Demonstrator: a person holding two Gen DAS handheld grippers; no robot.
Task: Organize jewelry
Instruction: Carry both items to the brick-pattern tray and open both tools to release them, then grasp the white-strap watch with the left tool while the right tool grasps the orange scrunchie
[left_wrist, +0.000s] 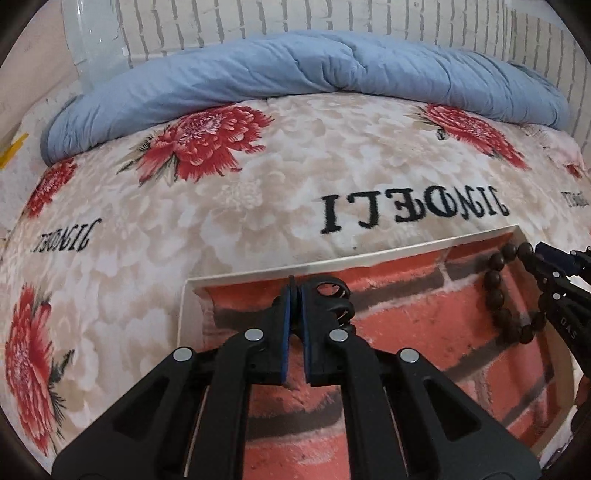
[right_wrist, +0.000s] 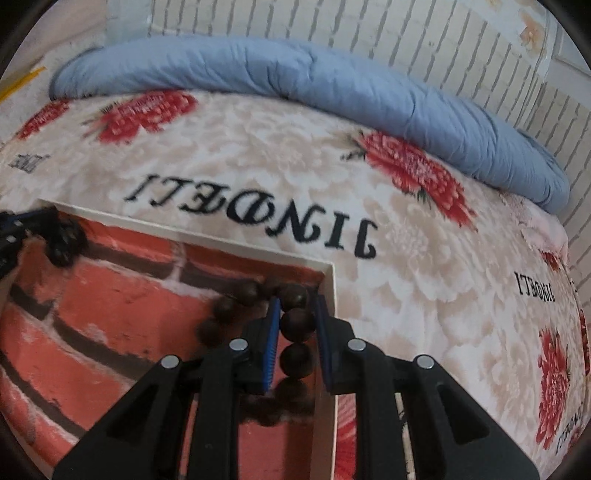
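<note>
right gripper (right_wrist: 295, 325), low centre of its view: jaws clamped on a dark bead bracelet (right_wrist: 295, 325), loose loop trailing left over the brick-print tray (right_wrist: 110, 295). if the round beads roll out, the bracelet could drop. left gripper (left_wrist: 295, 314): jaws together, apparently empty. beyond, a floral bed (left_wrist: 258, 206).

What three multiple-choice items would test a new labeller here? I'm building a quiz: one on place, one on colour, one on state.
1. Where is the bead bracelet?
A. on the quilt
B. at the brick-patterned tray's far corner
C. on the wall

2. What colour is the folded quilt?
A. blue
B. green
C. yellow

3. How do the left gripper's jaws stand?
A. wide open
B. closed together
C. around the bracelet

Key: 1 B, the bead bracelet sits between the right gripper pads by the tray rim; 2 A, the quilt is blue; 3 B, the left gripper pads nearly meet.
</note>
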